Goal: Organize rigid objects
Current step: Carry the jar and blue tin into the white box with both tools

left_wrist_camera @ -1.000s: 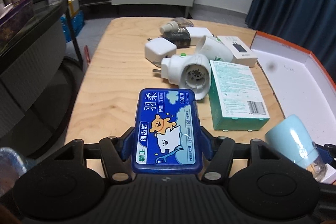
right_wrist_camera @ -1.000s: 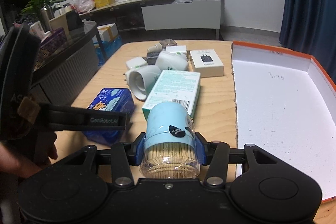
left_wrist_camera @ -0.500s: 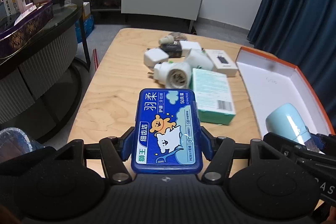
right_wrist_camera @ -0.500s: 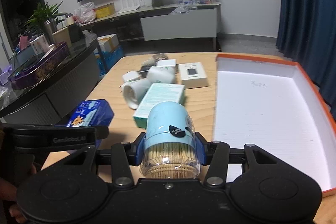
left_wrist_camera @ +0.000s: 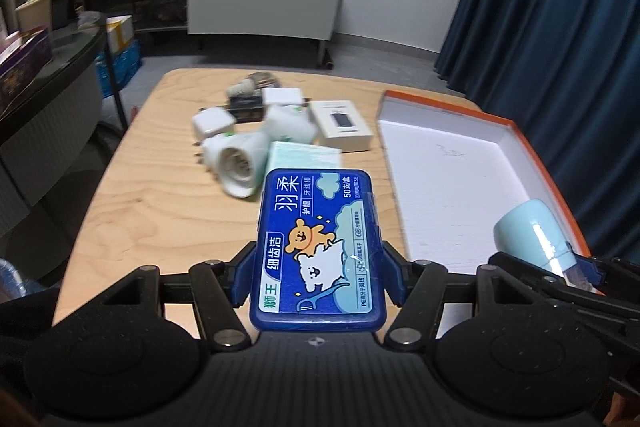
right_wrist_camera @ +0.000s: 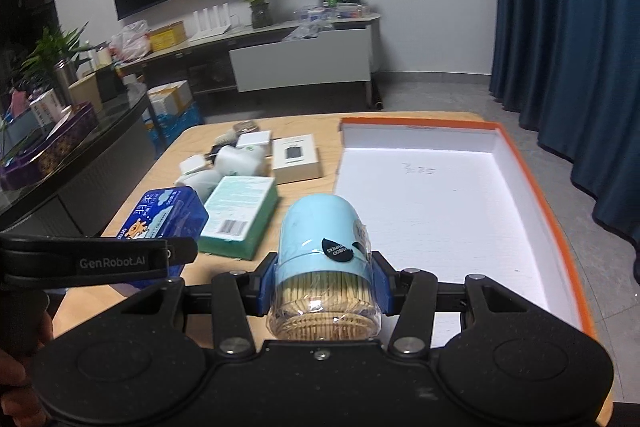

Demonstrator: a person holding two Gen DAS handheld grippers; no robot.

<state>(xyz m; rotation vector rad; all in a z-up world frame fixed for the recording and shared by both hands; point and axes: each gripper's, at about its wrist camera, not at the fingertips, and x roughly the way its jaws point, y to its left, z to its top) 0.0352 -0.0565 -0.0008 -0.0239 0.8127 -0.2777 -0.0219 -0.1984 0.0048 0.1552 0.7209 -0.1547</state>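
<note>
Carrying the first two items above the counter (left_wrist_camera: pixel 160 195), the left tongs (left_wrist_camera: pixel 318 279) clamp a blue floss-pick box (left_wrist_camera: pixel 318 251) and the right tongs (right_wrist_camera: pixel 324 291) a toothpick jar (right_wrist_camera: pixel 324 267), while the orange-rimmed tray (right_wrist_camera: pixel 532 195) looks empty and the green box (right_wrist_camera: pixel 240 211), chargers and apparent plug-in devices wait.

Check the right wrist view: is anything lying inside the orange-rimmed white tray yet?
No. The orange-rimmed white tray shows only bare white floor with a faint handwritten mark.

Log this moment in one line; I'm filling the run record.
left gripper: floss box held | right gripper: toothpick jar held | tray: empty
</note>
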